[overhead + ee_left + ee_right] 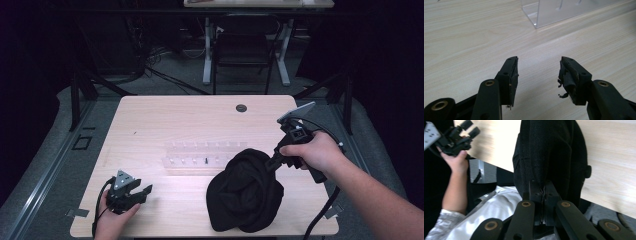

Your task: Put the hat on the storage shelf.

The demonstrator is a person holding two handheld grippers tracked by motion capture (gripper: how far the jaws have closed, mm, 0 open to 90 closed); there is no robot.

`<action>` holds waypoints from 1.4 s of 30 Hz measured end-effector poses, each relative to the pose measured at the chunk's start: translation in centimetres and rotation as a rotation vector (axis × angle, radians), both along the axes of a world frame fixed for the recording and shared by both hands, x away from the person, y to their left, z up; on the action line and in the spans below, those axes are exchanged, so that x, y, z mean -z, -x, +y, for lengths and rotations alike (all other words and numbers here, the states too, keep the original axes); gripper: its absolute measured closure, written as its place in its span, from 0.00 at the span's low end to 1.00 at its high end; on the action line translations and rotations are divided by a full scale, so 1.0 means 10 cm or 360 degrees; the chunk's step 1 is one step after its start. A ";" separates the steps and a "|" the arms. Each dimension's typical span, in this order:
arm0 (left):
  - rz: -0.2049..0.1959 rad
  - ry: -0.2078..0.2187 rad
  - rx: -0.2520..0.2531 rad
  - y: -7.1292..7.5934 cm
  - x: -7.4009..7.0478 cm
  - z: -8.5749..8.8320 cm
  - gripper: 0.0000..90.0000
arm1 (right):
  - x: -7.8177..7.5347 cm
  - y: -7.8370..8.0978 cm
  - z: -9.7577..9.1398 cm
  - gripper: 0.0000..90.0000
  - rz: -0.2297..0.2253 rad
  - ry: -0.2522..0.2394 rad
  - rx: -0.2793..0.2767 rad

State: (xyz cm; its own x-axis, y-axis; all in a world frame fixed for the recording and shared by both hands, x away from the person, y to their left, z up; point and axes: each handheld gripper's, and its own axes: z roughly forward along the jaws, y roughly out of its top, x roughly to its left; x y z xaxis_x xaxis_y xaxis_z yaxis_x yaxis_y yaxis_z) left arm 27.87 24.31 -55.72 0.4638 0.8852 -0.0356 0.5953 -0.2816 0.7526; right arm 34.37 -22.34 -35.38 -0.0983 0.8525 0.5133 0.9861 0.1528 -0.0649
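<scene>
Right hand-held gripper (272,161) pinches the crumpled black knit fabric bundle (245,192) on the pale wooden bench (165,120), left hand-held gripper (141,191) gaping wide, empty.

Counter (150,125): light wood, with a dark round grommet (241,108) near its far edge.
Floor (175,80): grey, with black cables (150,67) lying on it.
Furniture: a dark chair (243,50) beyond the far edge, before a white-legged desk (260,4).
Light: the sides are dark.
</scene>
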 end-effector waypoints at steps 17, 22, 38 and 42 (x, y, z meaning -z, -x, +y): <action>0.0002 -0.0001 0.0001 0.00 0.00 0.00 0.55 | -0.07 0.03 0.04 0.98 0.0047 -0.0315 0.0166; 0.0002 0.0000 -0.0001 0.00 0.00 0.00 0.55 | -0.15 0.02 0.02 0.98 0.0005 -0.0378 0.0201; 0.0006 -0.0001 0.0004 0.00 0.01 -0.01 0.54 | -0.40 -0.03 -0.08 0.98 -0.0085 -0.0557 0.0285; 0.0005 -0.0004 0.0004 0.00 0.01 -0.01 0.54 | -0.46 -0.06 -0.06 0.98 -0.0106 -0.0613 0.0312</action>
